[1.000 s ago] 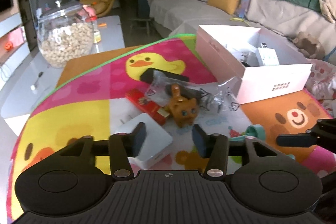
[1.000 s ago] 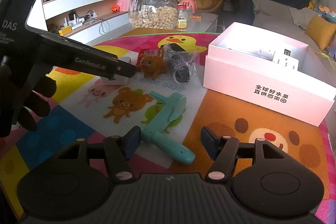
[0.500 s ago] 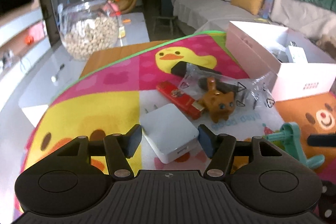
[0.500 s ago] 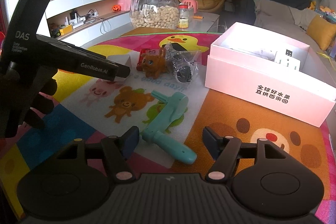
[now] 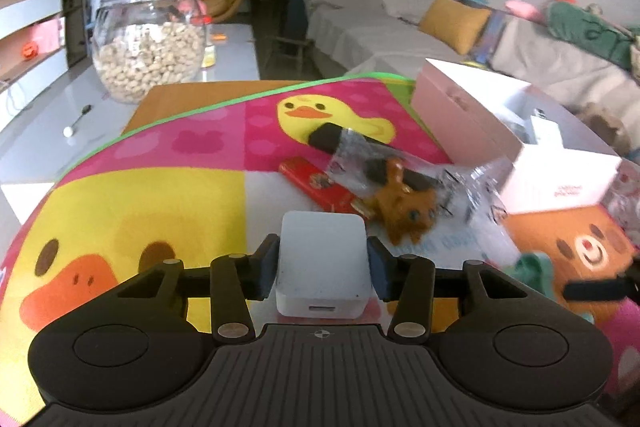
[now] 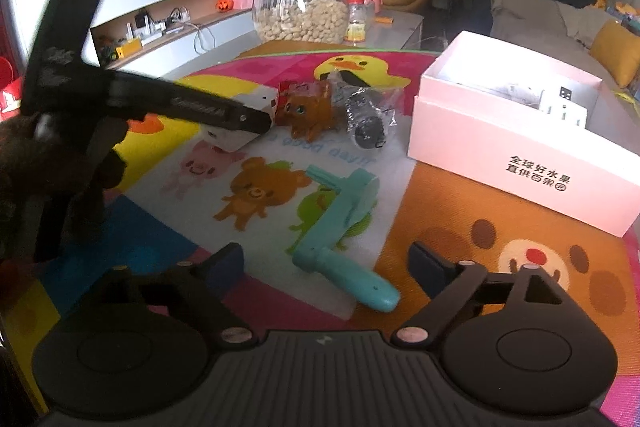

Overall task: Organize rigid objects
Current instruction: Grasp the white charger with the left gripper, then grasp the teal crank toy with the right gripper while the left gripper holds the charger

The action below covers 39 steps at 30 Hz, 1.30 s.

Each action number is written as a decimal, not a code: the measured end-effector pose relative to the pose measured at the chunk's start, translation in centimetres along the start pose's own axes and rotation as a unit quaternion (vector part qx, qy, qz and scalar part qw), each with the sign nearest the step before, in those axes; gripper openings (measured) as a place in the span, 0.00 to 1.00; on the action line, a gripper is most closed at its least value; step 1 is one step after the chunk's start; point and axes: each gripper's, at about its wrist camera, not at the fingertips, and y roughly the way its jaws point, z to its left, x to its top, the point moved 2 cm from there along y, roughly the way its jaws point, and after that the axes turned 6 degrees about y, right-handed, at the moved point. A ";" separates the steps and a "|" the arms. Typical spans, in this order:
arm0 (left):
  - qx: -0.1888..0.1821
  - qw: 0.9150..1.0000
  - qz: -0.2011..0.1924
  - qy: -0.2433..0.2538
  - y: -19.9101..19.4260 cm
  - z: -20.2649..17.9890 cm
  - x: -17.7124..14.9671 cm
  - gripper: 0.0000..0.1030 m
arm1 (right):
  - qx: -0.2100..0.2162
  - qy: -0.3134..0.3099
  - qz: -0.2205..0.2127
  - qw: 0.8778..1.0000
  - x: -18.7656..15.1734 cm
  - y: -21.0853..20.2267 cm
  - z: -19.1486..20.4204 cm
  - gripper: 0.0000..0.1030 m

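Observation:
My left gripper (image 5: pixel 322 267) is shut on a white square charger (image 5: pixel 323 263), which sits on the cartoon play mat (image 5: pixel 160 187); the charger also shows in the right wrist view (image 6: pixel 236 137) under the left gripper (image 6: pixel 256 121). Beyond it lie a red flat box (image 5: pixel 316 183), an orange toy cat (image 5: pixel 404 211) and a clear plastic bag with a black item (image 5: pixel 380 163). My right gripper (image 6: pixel 326 261) is open over the handle of a teal hand tool (image 6: pixel 344 239). A pink open box (image 6: pixel 520 135) stands at the right.
A glass jar of nuts (image 5: pixel 150 43) stands on the white table beyond the mat. A sofa with a yellow cushion (image 5: pixel 454 23) runs along the back right. White items (image 6: pixel 564 107) lie inside the pink box.
My left gripper moved forward and closed its fingers on the white charger. My right gripper stayed over the teal tool and opened wider.

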 end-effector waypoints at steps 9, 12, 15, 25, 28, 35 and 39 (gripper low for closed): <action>-0.011 0.997 0.025 0.068 -2.1 -1.5 -1.8 0.50 | -0.012 -0.002 0.029 1.000 0.5 0.8 1.0 0.98; -0.010 0.998 0.027 0.054 -2.1 -1.4 -1.8 0.50 | -0.027 -0.001 0.013 1.000 0.3 0.0 0.9 0.84; -0.008 0.998 0.033 0.049 -2.0 -1.3 -1.6 0.50 | -0.089 -0.039 -0.017 0.995 -0.2 -1.1 1.1 0.79; -0.003 1.000 0.006 0.020 -2.5 -1.0 -2.2 0.49 | -0.189 0.006 -0.056 0.980 -0.1 -4.1 -4.7 0.78; -0.005 1.000 0.002 0.014 -2.5 -0.9 -2.2 0.49 | -0.111 0.077 -0.035 0.990 0.6 -4.4 -6.0 0.78; -0.002 1.000 0.000 0.012 -2.5 -0.9 -2.3 0.49 | -0.032 0.175 0.021 0.984 2.2 -0.9 -5.2 0.79; -0.010 1.000 -0.003 0.001 -2.6 -0.5 -2.3 0.49 | -0.055 0.188 0.024 0.980 3.7 1.3 -4.3 0.81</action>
